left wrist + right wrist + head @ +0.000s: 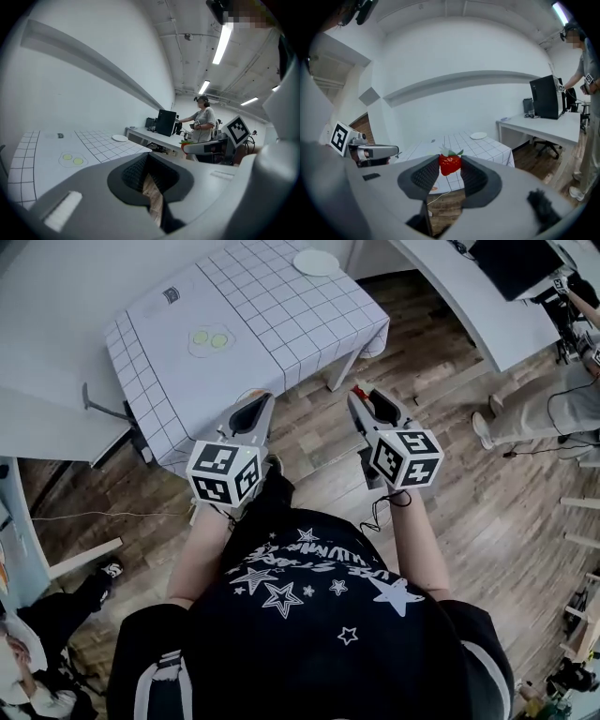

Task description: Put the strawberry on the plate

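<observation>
"Where was the strawberry (pixel 450 165)?"

"Clamped in the right gripper (pixel 361 395), one pad on each side of it. It stood upright there: leaves up, tip down, so its long axis ran top to bottom across the pads."

"And the left gripper (pixel 147 157)?"

"Closed on nothing. The tips met, and only a sliver of wood floor (pixel 469 493) showed behind them."

"Was the plate (pixel 316 262) close?"

"No, well apart. It lay at the far corner of the checked bench (pixel 281 315), its white face showing, while both grippers were held over the floor, just short of the bench's near edge. Nearer the bench's middle, two pale green discs (pixel 210 338) sat side by side inside a drawn outline."

"Did every view show the strawberry equally well?"

"Hardly. In the head view it was a red speck at the right gripper's tip. The right gripper view showed its shape and leaves plainly, with the plate beyond it. The left gripper view caught the right gripper side-on, a red and green bit at its tip, and behind it a person (pixel 204 119) standing by a monitor (pixel 166 123)."
</observation>
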Tool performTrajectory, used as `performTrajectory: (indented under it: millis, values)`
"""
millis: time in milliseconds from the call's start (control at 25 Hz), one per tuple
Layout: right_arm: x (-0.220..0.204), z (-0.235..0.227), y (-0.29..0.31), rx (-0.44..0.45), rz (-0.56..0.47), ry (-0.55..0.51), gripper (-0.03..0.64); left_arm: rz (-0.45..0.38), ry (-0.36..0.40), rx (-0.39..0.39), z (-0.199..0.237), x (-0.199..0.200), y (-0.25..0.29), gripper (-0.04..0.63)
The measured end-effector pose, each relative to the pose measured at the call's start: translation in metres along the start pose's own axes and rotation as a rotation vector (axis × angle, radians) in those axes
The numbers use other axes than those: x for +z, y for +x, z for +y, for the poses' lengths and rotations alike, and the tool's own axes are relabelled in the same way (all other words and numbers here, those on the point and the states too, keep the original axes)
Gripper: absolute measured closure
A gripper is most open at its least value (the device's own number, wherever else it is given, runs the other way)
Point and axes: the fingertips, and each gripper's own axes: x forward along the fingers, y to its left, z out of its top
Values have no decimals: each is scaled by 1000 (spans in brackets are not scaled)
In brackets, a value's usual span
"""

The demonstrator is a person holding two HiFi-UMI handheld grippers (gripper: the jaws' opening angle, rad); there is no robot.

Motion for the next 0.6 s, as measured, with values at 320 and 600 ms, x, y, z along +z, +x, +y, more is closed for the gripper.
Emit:
performTrajectory:
  millis: [320, 600]
  values:
    - [46, -27, 72, -40, -15, 1, 468, -14, -10, -32, 61, 37, 60, 587]
    - [73, -44, 136, -64, -1, 5, 468, -16, -44, -35, 121, 58, 95, 587]
